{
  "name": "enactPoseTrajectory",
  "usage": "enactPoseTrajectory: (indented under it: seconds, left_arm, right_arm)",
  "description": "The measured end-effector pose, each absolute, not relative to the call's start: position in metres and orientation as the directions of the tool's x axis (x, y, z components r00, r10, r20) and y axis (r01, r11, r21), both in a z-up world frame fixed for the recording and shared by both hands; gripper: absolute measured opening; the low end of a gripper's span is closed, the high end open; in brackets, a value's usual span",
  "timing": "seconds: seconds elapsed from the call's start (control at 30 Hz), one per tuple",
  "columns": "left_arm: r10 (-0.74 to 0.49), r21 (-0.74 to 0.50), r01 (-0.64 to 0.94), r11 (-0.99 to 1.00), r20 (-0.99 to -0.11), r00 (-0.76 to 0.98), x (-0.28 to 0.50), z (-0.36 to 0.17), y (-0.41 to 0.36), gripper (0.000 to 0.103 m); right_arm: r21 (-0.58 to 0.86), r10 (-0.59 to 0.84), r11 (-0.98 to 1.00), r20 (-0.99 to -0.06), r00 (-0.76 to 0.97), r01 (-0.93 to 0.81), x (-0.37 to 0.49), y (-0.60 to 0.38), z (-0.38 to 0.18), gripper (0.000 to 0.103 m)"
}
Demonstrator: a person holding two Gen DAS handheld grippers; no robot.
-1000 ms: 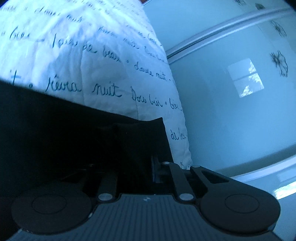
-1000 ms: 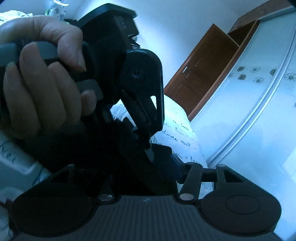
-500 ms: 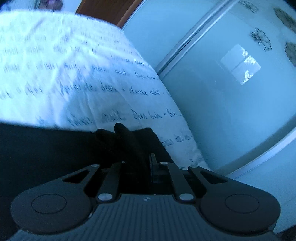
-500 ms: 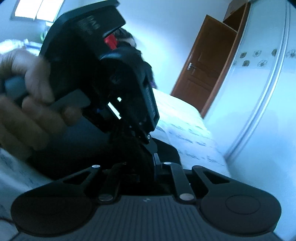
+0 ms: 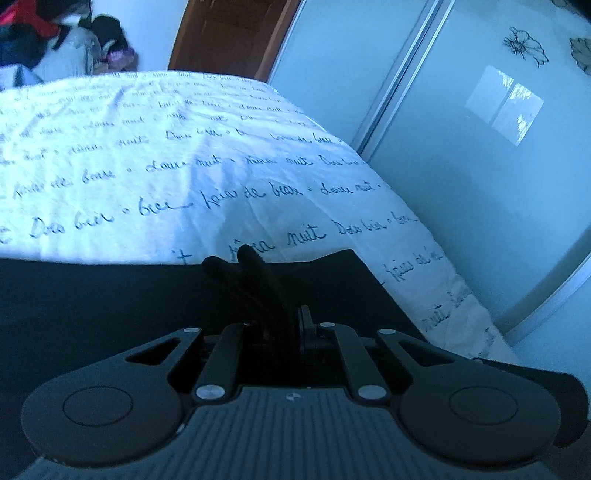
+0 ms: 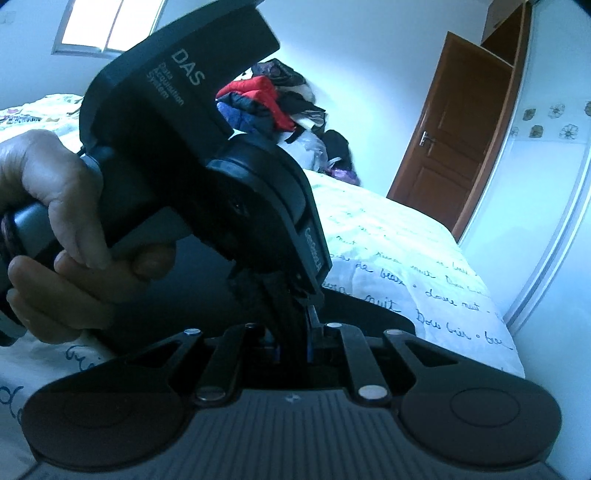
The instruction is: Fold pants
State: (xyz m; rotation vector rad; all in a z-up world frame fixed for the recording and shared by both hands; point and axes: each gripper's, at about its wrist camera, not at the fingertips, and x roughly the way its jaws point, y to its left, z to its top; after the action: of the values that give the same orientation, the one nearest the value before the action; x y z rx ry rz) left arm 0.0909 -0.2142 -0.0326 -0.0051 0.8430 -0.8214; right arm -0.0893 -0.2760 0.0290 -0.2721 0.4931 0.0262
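Black pants [image 5: 110, 295] lie on a white bed cover [image 5: 184, 166] printed with blue script. My left gripper [image 5: 273, 314] is shut on a bunched fold of the pants [image 5: 251, 269] that sticks up between its fingers, near the cloth's right corner. My right gripper [image 6: 291, 332] is shut on the same dark cloth [image 6: 369, 314], directly under the left tool. In the right wrist view a person's hand [image 6: 55, 221] holds the left tool's black housing [image 6: 207, 147] close in front, hiding most of the pants.
Frosted sliding wardrobe doors [image 5: 461, 166] run along the bed's right side. A brown door [image 6: 450, 155] stands beyond the bed's far corner. A heap of clothes [image 6: 266, 99] sits at the far end, and a window [image 6: 110, 26] is high on the wall.
The right gripper's jaws closed onto the black cloth beside the left one. Both grippers rose a little with the cloth, and the left view rolled level, showing more of the bed.
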Motion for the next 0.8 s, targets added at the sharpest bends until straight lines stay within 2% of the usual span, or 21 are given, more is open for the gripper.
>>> enactPoseTrajectory:
  seconds: [0.4, 0.8]
  left_arm:
    - [-0.572, -0.178, 0.65, 0.739, -0.676, 0.465, 0.085, -0.029, -0.201, 0.013]
    - [-0.527, -0.104, 0.633, 0.767, -0.664, 0.53, 0.086, -0.024, -0.18, 0.014]
  right_arm:
    - [-0.248, -0.01, 0.961, -0.479, 0.878, -0.125, -0.084, -0.286, 0.022, 0.012]
    - [-0.235, 0.023, 0.96, -0.475, 0.879, -0.152, -0.065, -0.297, 0.019, 0.012]
